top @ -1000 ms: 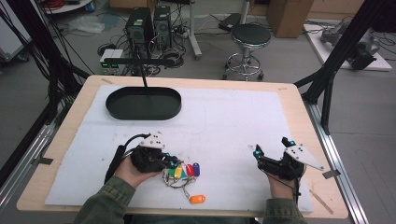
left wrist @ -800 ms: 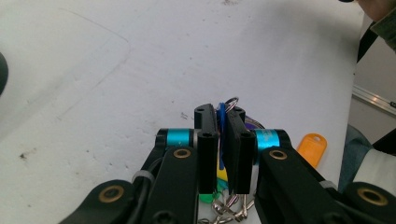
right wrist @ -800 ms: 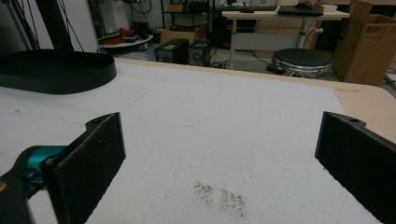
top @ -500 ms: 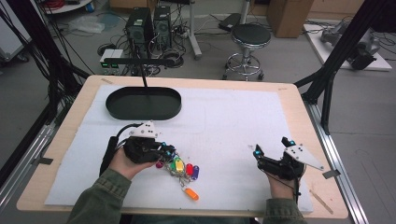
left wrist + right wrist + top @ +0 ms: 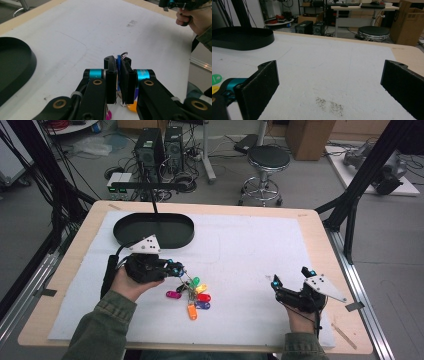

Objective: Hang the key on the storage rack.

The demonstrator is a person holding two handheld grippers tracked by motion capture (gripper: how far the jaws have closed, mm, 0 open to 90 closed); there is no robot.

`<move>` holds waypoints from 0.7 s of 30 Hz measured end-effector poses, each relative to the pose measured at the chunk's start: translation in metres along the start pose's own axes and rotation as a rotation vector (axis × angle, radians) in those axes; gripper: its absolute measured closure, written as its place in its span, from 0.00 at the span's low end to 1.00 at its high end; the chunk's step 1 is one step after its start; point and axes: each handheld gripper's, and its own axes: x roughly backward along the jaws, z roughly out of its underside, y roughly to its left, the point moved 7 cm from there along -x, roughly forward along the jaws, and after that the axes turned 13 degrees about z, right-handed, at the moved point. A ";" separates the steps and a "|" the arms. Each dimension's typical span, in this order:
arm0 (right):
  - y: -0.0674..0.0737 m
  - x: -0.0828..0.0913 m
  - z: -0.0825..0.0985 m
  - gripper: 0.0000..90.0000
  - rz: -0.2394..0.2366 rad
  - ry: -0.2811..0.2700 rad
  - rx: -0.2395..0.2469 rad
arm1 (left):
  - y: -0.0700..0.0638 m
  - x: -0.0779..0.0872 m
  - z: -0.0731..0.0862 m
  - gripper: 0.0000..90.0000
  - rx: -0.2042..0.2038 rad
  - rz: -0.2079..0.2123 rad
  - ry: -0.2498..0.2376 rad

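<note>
Lab: computer towers (image 5: 160,145) on floor, cable tangles, black frame struts (image 5: 367,175), stool (image 5: 268,157).

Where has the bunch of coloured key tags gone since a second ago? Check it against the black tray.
Yes, it moved: the bunch of coloured key tags, pinched in the left tongs, has shifted slightly up the high view toward the black tray.

Black oval tray (image 5: 172,237) at table's (image 5: 310,220) far left; white mat (image 5: 250,250); stool (image 5: 268,157) beyond.

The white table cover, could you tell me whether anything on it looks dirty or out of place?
Yes: a dark speckled smudge marks the white table cover in front of the open right gripper.
</note>
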 end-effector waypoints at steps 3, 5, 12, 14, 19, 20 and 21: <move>0.000 0.000 0.000 0.01 -0.001 0.004 -0.002 | 0.004 0.006 -0.006 0.93 -0.006 -0.006 -0.008; 0.001 0.000 0.000 0.01 -0.002 0.004 -0.004 | 0.007 0.011 -0.012 0.93 -0.005 -0.008 -0.013; 0.001 0.000 0.000 0.01 -0.002 0.001 0.000 | 0.013 0.020 -0.024 0.93 -0.006 -0.009 -0.042; 0.001 0.000 0.000 0.01 -0.002 0.001 -0.001 | 0.016 0.023 -0.028 0.93 -0.004 -0.012 -0.052; 0.001 0.000 0.000 0.01 -0.002 0.002 -0.002 | 0.021 0.029 -0.035 0.93 0.001 -0.024 -0.068; 0.000 0.000 0.000 0.01 -0.003 0.001 0.001 | 0.021 0.029 -0.035 0.93 0.001 -0.024 -0.068; 0.001 0.000 0.000 0.01 -0.004 0.001 0.001 | 0.022 0.030 -0.037 0.93 0.006 -0.023 -0.073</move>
